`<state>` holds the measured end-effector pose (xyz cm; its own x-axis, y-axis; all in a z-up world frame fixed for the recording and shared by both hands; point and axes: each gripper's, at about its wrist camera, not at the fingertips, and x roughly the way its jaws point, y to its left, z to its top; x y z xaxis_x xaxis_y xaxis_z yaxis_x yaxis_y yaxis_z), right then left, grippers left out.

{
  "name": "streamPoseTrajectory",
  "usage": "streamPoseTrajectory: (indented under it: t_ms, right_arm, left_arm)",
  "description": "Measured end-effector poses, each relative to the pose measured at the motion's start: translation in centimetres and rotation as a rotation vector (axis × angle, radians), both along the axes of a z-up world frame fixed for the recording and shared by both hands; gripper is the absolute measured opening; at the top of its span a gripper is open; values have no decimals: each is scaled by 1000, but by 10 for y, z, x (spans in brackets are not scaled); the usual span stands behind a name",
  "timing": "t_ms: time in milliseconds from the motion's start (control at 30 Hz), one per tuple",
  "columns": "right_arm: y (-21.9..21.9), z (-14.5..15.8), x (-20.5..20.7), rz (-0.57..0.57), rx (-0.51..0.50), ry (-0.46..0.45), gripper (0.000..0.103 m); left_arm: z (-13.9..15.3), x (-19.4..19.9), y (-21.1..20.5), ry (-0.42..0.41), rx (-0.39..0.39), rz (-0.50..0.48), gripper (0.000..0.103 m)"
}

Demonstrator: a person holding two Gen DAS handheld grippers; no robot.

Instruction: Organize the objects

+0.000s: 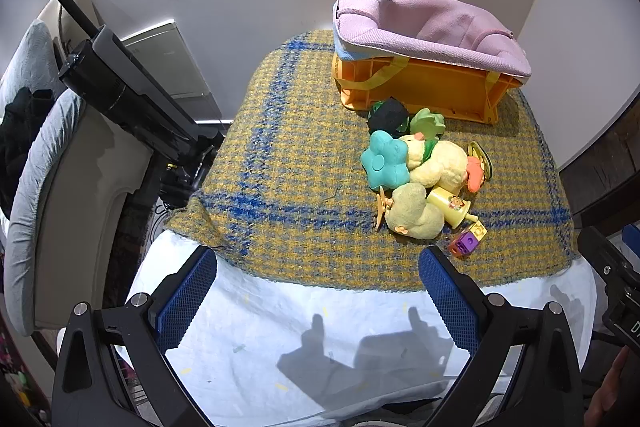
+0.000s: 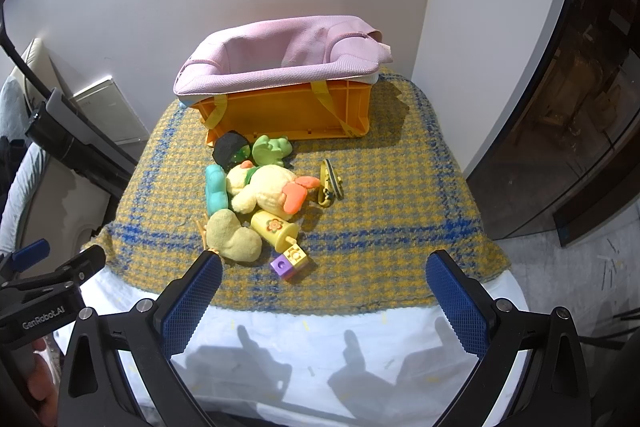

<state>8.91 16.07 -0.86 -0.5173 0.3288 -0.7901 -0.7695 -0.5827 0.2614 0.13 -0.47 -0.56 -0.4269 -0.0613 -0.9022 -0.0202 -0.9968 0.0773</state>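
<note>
Hanging above the near edge of the table, the left gripper has its blue-padded jaws wide apart and holds nothing. The right gripper is the same: jaws wide, nothing between them. Both stay over the white cloth, apart from the toys.

On the yellow and blue checked woollen blanket stands an orange plastic crate with a pink fabric liner, at 12 o'clock in the right wrist view and at 1 o'clock in the left wrist view. The toys lie in one heap just in front of the crate. At the far end are a dark round toy and a light green plush, both near the crate wall. Behind them, toward the grippers, lies a yellow plush duck with orange feet, touching a teal flower-shaped cushion at its 9 o'clock. A pale green plush heart and a yellow plastic cup with a flower print lie side by side, nearer. Nearest is a purple and yellow toy block. A small yellow and black toy lies at the duck's 3 o'clock.
</note>
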Motion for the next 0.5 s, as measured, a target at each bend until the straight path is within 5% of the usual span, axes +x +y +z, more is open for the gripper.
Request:
streamPoseTrajectory:
  t_ms: [500]
  right_arm:
    - [-2,-1,-2,-8,-4,6,102]
  left_arm:
    - [-2,2,0,0,-5,-7,103]
